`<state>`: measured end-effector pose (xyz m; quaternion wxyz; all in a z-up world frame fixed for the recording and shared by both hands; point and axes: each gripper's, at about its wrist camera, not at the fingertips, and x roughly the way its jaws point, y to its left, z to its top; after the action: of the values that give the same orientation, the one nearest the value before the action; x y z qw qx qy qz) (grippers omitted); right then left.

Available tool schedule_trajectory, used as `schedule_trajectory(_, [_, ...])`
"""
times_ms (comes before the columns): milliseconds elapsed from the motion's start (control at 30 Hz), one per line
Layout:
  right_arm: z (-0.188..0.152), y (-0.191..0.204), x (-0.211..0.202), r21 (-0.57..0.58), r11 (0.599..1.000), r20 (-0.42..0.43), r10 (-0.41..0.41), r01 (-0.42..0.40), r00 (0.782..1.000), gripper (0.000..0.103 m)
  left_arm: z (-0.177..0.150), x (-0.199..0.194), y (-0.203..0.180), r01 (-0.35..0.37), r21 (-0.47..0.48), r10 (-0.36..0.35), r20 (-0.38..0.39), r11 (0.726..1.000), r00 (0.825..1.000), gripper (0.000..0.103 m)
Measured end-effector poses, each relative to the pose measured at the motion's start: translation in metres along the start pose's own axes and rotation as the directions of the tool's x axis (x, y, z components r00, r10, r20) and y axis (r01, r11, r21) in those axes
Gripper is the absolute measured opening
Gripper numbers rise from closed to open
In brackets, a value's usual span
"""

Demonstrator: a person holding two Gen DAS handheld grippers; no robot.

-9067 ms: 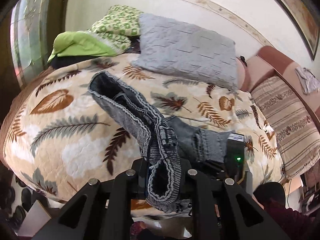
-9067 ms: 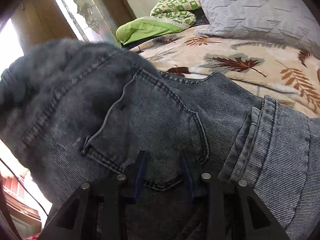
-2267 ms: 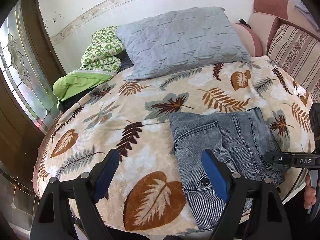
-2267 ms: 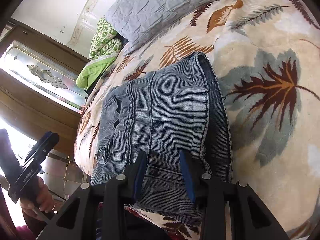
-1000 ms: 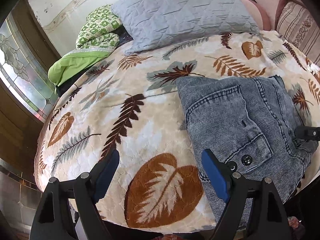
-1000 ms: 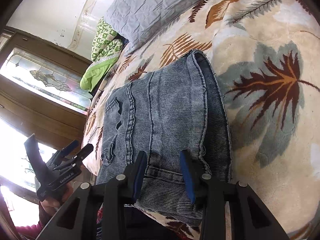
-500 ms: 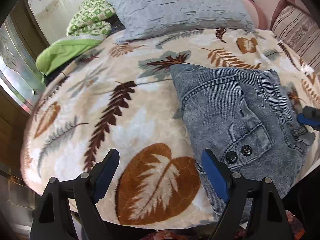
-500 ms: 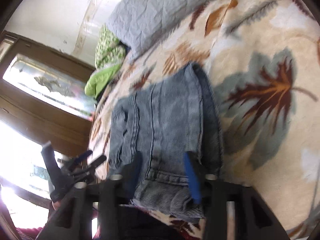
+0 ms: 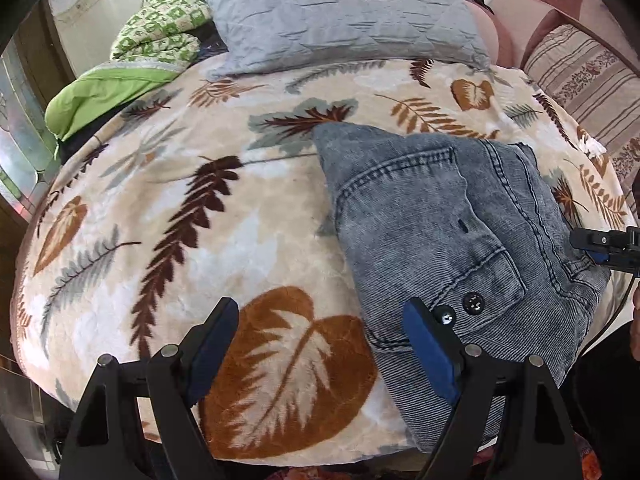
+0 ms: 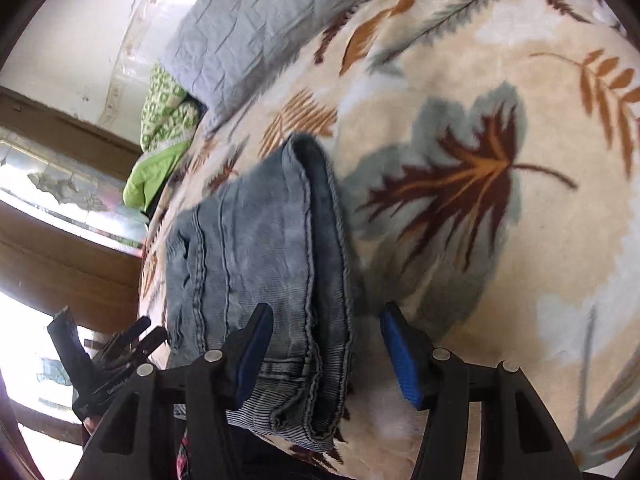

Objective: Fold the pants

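Folded pants (image 9: 436, 216) lie right of centre on the bed (image 9: 160, 208) — left gripper (image 9: 320, 340) released wide, right gripper (image 10: 324, 344) opening, pads clear of the denim between them.

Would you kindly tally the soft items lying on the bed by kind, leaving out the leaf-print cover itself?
Folded jeans: 1
Grey quilted pillow: 1
Green bedding bundle: 1
Total: 3

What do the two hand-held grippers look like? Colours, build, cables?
Both alike: matte black angular finger frames with triangular cut-outs and silver rivets, blue ribbed pads inside. Left hand-held gripper; right hand-held gripper. A thin dark cable hangs by the right one in the left wrist view.
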<state>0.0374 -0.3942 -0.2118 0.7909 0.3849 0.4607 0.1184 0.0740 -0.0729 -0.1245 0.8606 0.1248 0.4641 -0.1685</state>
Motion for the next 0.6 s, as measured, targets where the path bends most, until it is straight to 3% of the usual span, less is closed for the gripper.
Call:
schedule_trajectory(100, [-0.002,0.003,0.006,-0.007,0.998,-0.027,0.065,-0.065,0.998,0.063,0.0,0.003,0.0,0.018,0.001,-0.018,0.003,1.0,1.0,0.085])
schedule_trajectory(133, [-0.003,0.003,0.011,0.005,0.995,-0.051,0.103,-0.102,0.993,0.063,0.0,0.003,0.002,0.037,-0.02,-0.038,-0.04,0.999,0.998,0.085])
schedule_trajectory(267, [-0.007,0.01,0.021,-0.02,0.993,-0.061,0.113,-0.115,0.992,0.064,0.002,0.002,0.014,0.182,-0.085,-0.186,-0.041,0.98,0.982,0.085])
schedule_trajectory(400, [-0.012,0.015,0.027,0.006,0.978,-0.078,0.208,-0.208,0.975,0.069,0.003,-0.002,0.008,0.252,-0.059,-0.253,-0.018,0.966,0.967,0.085])
schedule_trajectory(533, [-0.014,0.027,0.034,-0.039,0.976,-0.083,0.211,-0.215,0.974,0.068,0.003,0.012,-0.001,0.286,-0.022,-0.287,-0.05,0.958,0.957,0.085])
schedule_trajectory(600, [-0.013,0.026,0.04,-0.031,0.979,-0.084,0.198,-0.201,0.977,0.068,0.002,0.022,-0.001,0.347,-0.054,-0.35,-0.066,0.936,0.935,0.085])
